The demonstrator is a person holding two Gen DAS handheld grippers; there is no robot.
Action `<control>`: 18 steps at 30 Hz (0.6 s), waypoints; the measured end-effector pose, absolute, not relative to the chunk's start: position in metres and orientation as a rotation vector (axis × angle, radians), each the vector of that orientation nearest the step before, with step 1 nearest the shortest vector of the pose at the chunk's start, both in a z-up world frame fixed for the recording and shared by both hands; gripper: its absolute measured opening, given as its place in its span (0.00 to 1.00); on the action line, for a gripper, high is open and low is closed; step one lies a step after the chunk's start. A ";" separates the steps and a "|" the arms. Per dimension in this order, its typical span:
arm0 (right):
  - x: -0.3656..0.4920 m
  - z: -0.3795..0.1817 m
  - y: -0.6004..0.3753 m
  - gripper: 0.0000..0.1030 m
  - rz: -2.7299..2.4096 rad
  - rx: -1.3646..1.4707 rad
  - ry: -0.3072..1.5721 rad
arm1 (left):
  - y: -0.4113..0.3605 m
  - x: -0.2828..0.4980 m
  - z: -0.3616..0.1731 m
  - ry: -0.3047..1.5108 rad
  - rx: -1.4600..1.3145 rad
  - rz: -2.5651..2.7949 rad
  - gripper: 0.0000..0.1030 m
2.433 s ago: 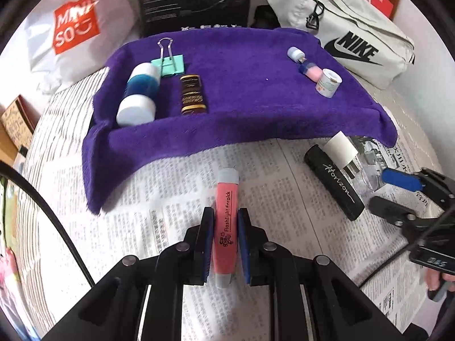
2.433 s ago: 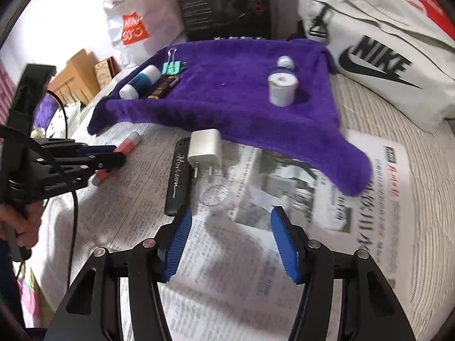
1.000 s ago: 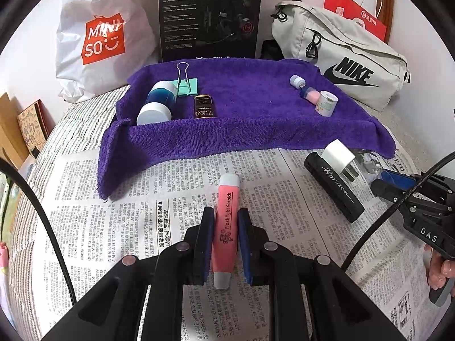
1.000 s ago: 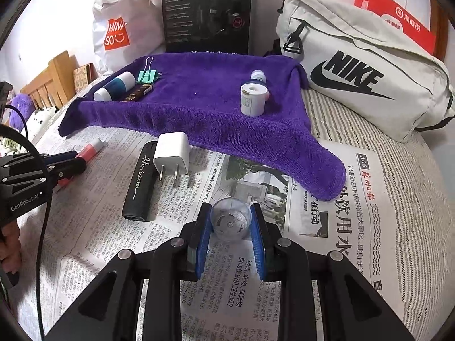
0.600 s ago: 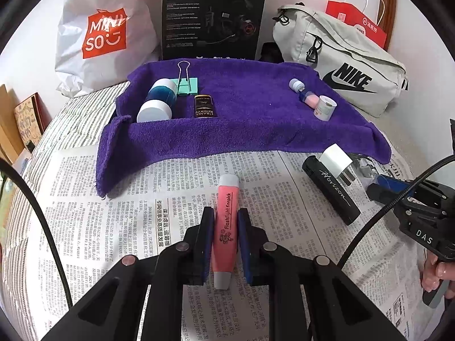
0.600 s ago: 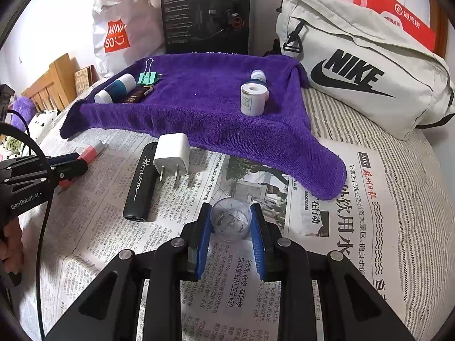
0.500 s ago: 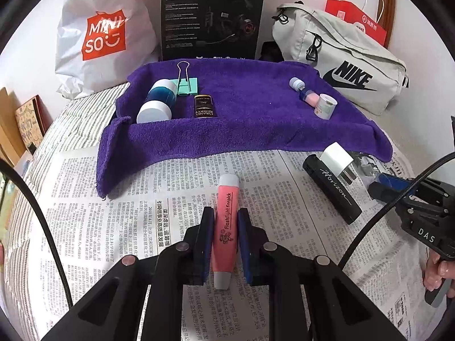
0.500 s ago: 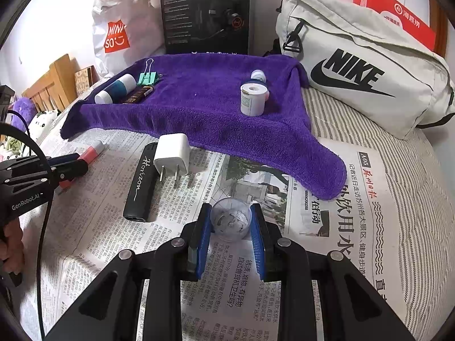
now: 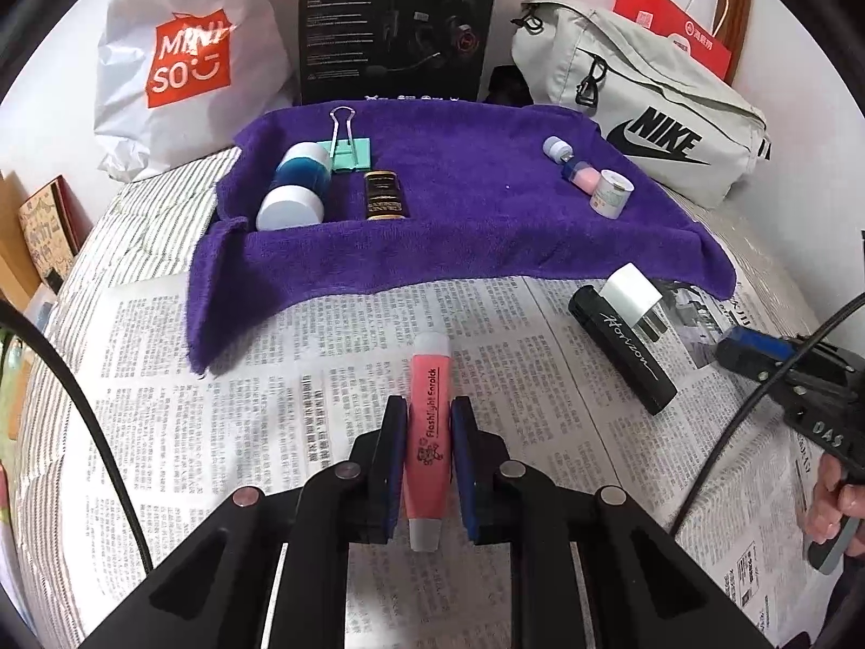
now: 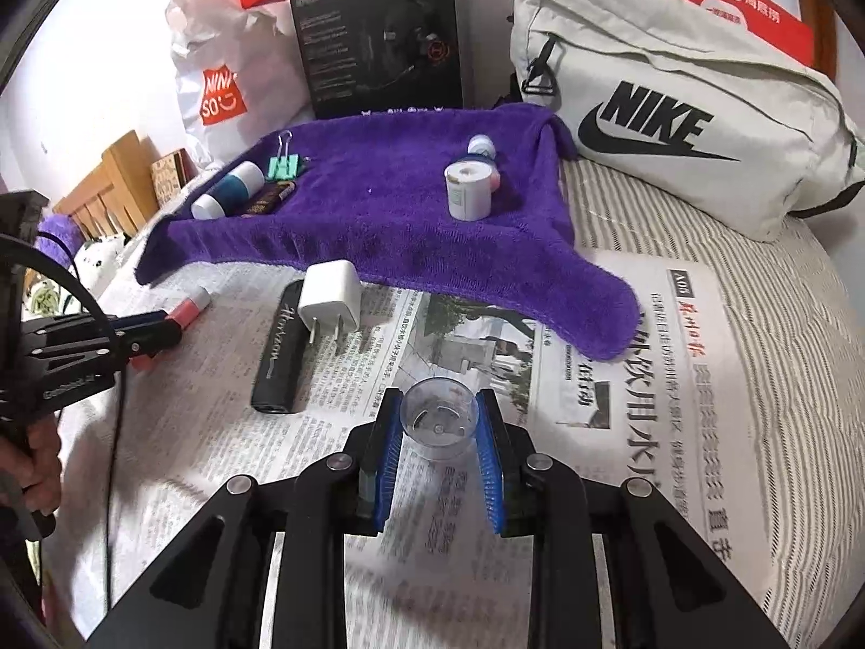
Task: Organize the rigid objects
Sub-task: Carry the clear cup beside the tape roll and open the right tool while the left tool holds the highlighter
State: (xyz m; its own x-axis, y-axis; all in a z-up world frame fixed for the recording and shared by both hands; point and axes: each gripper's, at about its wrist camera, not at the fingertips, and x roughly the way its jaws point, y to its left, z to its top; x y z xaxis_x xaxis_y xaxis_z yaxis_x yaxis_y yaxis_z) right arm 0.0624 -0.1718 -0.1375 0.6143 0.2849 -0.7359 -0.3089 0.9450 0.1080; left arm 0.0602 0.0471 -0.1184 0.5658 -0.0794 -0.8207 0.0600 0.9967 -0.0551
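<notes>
My left gripper is shut on a pink tube with white ends, held over the newspaper. My right gripper is shut on a small clear plastic cup. Behind lies a purple towel bearing a blue-and-white bottle, a green binder clip, a dark gold-lettered tube, a small vial and a white jar. A black bar and a white charger plug rest on the paper in front of the towel.
A white shopping bag, a black box and a grey Nike bag line the wall behind the towel. A striped bedcover lies under the newspaper. A hand holds the left gripper's handle.
Since the oldest frames my right gripper has shut on the clear cup and lifted it a little. Both views have tilted up slightly, and the left grip on the pink tube holds.
</notes>
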 end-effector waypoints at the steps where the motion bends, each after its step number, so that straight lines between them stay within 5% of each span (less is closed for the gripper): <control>1: 0.062 -0.133 -0.173 0.26 0.342 -0.033 0.836 | 0.049 0.059 -0.116 0.962 -0.031 -0.080 0.16; 18: 0.096 -0.086 -0.156 0.26 0.425 -0.051 0.813 | 0.069 0.077 -0.075 0.927 -0.109 -0.100 0.16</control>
State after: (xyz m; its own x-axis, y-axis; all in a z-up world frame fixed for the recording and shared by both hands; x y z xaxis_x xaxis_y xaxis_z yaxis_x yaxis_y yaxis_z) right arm 0.0964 -0.1556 -0.0861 0.6078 0.3480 -0.7138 -0.3870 0.9147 0.1164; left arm 0.0767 0.0685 -0.0747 0.5959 -0.1330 -0.7920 0.0394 0.9899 -0.1365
